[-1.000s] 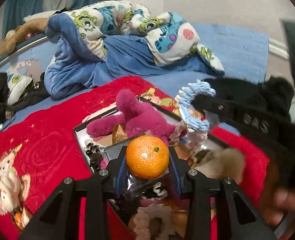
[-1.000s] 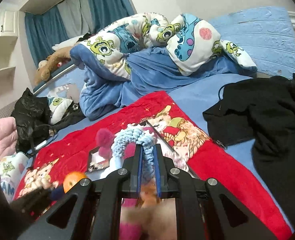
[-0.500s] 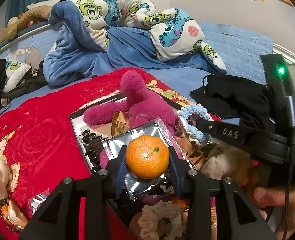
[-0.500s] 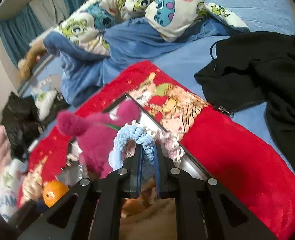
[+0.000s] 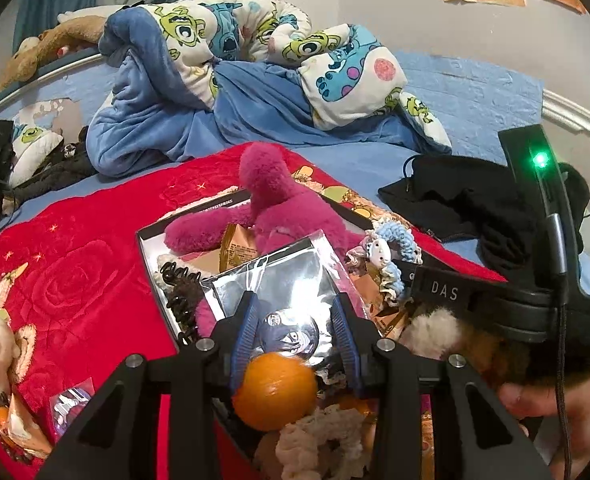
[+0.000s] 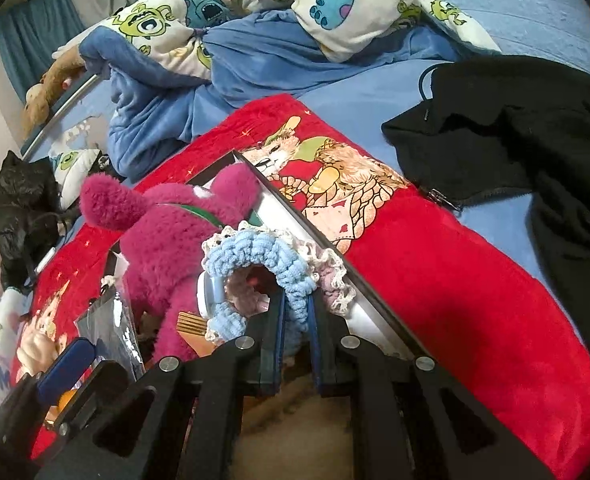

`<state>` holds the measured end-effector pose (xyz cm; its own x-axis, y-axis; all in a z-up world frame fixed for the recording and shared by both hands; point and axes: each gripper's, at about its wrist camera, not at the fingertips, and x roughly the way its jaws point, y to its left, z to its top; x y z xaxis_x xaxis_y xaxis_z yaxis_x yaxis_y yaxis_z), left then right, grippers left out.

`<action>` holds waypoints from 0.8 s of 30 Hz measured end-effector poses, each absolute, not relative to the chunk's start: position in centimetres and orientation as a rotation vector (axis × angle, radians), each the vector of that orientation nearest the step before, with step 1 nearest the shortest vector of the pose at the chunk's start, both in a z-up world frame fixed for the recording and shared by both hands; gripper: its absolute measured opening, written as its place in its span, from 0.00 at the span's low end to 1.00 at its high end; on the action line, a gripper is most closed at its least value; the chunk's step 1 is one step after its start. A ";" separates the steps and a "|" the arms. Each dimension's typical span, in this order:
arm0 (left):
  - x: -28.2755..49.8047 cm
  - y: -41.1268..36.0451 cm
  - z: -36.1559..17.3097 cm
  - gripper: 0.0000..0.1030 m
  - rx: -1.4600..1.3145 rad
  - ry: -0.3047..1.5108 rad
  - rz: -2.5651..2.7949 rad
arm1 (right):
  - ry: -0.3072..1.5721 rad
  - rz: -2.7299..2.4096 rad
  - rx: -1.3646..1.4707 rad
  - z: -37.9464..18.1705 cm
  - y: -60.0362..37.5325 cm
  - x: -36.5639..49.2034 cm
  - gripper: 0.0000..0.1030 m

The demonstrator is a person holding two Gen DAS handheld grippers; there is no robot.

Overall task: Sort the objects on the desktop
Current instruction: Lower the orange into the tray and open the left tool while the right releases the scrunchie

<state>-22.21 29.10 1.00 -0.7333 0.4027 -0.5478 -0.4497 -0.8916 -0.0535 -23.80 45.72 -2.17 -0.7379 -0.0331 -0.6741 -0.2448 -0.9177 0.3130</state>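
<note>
A black-rimmed tray (image 5: 146, 257) on the red blanket holds a magenta plush toy (image 5: 279, 208), a silver foil bag (image 5: 283, 280), black hair coils (image 5: 179, 300) and cream scrunchies (image 5: 315, 436). My left gripper (image 5: 293, 320) is open above the tray. An orange (image 5: 275, 392) lies blurred just below its fingers, apart from the pads. My right gripper (image 6: 295, 312) is shut on a light blue crocheted scrunchie (image 6: 263, 256) over the tray's right rim (image 6: 295, 208). The scrunchie also shows in the left wrist view (image 5: 395, 240), as does the right gripper (image 5: 409, 278).
The red blanket (image 6: 435, 272) lies on a blue bed. A black garment (image 6: 515, 128) lies to the right. A rumpled cartoon-print duvet (image 5: 255, 48) fills the back. Small packets (image 5: 71, 404) lie on the blanket at the left. A tan furry item (image 5: 435, 328) sits under the right gripper.
My left gripper has opened and the orange has dropped out of its fingers toward the tray. My right gripper has lowered with the blue scrunchie toward the tray's right rim.
</note>
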 end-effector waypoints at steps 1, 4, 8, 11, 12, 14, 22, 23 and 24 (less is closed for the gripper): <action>-22.2 29.0 1.1 0.38 -0.779 0.102 2.560 | 0.584 2.762 -1.083 -2.1 45.7 -23.8 0.12; -22.4 28.6 1.2 0.38 -0.790 0.065 2.556 | 0.582 2.772 -1.076 -1.7 45.6 -23.7 0.13; -22.6 28.0 1.7 0.67 -0.806 0.020 2.542 | 0.534 2.790 -1.075 -1.2 45.1 -23.8 0.15; -22.6 27.6 2.2 0.86 -0.795 0.005 2.549 | 0.502 2.799 -1.048 -0.6 44.8 -23.5 0.29; -22.5 27.4 2.4 0.88 -0.788 0.011 2.559 | 0.493 2.800 -1.035 -0.3 44.8 -23.4 0.32; -22.5 27.3 2.7 0.90 -0.802 0.040 2.567 | 0.490 2.809 -1.014 0.2 44.9 -23.1 0.47; -22.3 26.9 3.4 1.00 -0.774 0.119 2.604 | 0.499 2.833 -0.942 1.5 45.4 -22.3 0.98; -22.3 26.9 3.5 1.00 -0.770 0.118 2.608 | 0.491 2.833 -0.927 1.7 45.4 -22.1 1.00; -22.2 26.9 3.6 1.00 -0.761 0.116 2.618 | 0.485 2.833 -0.912 1.9 45.4 -22.0 1.00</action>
<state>-22.19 26.89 3.62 -0.7671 0.3615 -0.5300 -0.4071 -0.9128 -0.0334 -22.01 45.39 1.87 -0.8099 0.0217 -0.5862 -0.2156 -0.9404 0.2630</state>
